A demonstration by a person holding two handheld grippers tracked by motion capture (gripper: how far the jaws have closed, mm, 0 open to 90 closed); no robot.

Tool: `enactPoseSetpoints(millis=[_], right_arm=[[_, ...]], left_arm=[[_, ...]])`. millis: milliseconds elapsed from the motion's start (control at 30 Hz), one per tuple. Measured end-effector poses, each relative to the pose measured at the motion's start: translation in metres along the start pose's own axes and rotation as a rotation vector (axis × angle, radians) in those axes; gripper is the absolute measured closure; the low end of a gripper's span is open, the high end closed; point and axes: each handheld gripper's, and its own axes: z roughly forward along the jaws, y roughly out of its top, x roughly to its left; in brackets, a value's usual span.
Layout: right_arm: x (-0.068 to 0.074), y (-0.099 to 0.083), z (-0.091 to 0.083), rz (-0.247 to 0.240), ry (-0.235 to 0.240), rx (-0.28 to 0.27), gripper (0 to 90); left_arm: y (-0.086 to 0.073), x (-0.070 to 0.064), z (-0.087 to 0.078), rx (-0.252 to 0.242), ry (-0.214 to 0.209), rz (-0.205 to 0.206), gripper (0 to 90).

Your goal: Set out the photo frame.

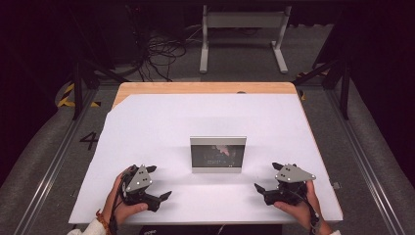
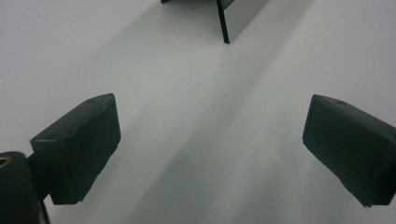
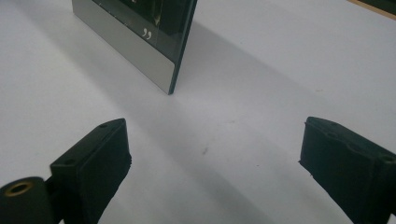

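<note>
Near the middle of the white sheet a frame stands upright on its long lower edge, a little toward the person's side. Its long axis runs left to right across the table, and its dark glazed face, bordered in silver, points toward the person. The left gripper rests on the sheet to the frame's left and nearer the person, the right gripper likewise to its right; both are well apart from it. Each has its jaws spread wide with only bare sheet between them, as both gripper views confirm. In the left gripper view the frame's edge shows at the top, beyond the jaws; in the right gripper view the frame stands ahead and to the left. The sheet covers a wooden table. Beyond it lie grey floor, tangled cables and a white stand, with darkness around.
</note>
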Motion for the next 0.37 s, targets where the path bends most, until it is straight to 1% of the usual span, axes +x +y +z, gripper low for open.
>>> enactPoseSetpoints(millis=[167,267,333,367], right_arm=[[0.0010,0.0000,0.0000,-0.019,-0.010,0.002,8.7],[0.0007,0.0002,-0.0006,-0.014,-0.018,0.000,8.8],[0.0002,0.0001,-0.0009,-0.011,-0.016,-0.004,8.9],[-0.0003,0.0001,-0.0006,-0.008,-0.017,-0.006,8.9]], left_arm=[[0.0000,0.0004,0.0021,0.014,0.004,0.004,5.1],[-0.0001,0.0012,0.0029,0.018,0.006,0.005,5.1],[-0.0003,0.0016,0.0030,0.017,0.008,0.000,5.1],[-0.0009,0.0029,0.0032,0.013,0.004,-0.009,5.1]])
